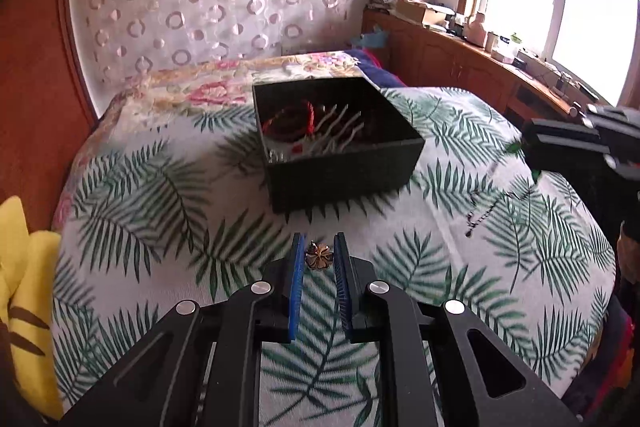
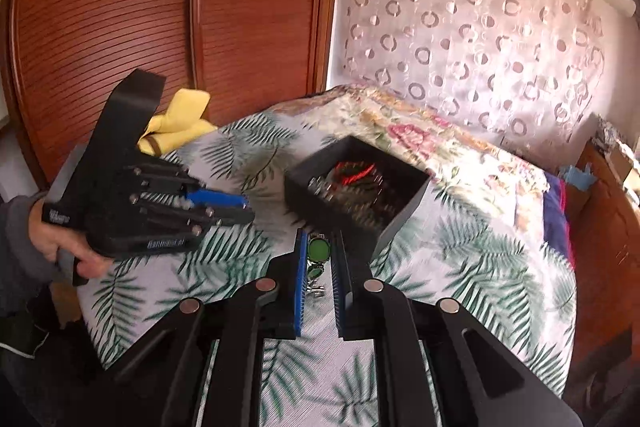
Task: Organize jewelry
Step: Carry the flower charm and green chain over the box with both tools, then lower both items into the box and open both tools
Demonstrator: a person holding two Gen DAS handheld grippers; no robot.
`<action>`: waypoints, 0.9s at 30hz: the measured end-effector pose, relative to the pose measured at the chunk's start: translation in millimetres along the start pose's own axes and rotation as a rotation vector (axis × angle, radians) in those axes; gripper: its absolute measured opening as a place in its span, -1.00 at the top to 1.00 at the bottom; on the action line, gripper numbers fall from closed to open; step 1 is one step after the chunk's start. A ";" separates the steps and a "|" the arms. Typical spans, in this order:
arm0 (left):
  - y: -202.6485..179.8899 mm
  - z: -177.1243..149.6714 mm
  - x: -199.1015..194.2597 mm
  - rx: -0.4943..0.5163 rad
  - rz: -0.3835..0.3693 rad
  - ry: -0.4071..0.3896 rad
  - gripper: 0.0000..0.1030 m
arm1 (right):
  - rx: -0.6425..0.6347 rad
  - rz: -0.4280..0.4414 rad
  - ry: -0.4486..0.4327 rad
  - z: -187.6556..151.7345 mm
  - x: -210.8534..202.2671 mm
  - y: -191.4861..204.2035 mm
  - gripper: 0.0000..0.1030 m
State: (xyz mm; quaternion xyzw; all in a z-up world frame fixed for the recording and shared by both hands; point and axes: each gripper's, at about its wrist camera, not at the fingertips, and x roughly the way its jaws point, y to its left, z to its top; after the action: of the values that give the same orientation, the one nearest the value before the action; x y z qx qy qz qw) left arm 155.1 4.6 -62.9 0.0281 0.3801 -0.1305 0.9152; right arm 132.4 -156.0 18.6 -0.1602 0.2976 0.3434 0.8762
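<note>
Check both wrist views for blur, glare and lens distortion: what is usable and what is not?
Left wrist view: window blown out white, strong fisheye curving, black box fairly sharp, gold ornament between the pads legible. Right wrist view: motion blur smears the box and leaf-print cover; the green jewelry piece stays readable; pale wash at right.

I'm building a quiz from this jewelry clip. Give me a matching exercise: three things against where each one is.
Things:
1. gold flower piece
2. green-stone bracelet
3. red cord bracelet

Places:
A. inside the black box
B. between the left tongs
C. between the right tongs

Pairs: 1-B, 2-C, 3-A
</note>
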 end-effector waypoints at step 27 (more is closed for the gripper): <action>13.9 84.1 52.9 -0.039 0.037 -0.036 0.73 | 0.161 -0.003 0.019 50.3 80.2 -71.3 0.29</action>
State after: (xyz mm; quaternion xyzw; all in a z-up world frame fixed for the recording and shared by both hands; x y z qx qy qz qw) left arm 252.4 -6.2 -41.1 0.0148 0.3655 -0.1063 0.9246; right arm 249.9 -141.8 12.2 -0.0930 0.3322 0.3156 0.8840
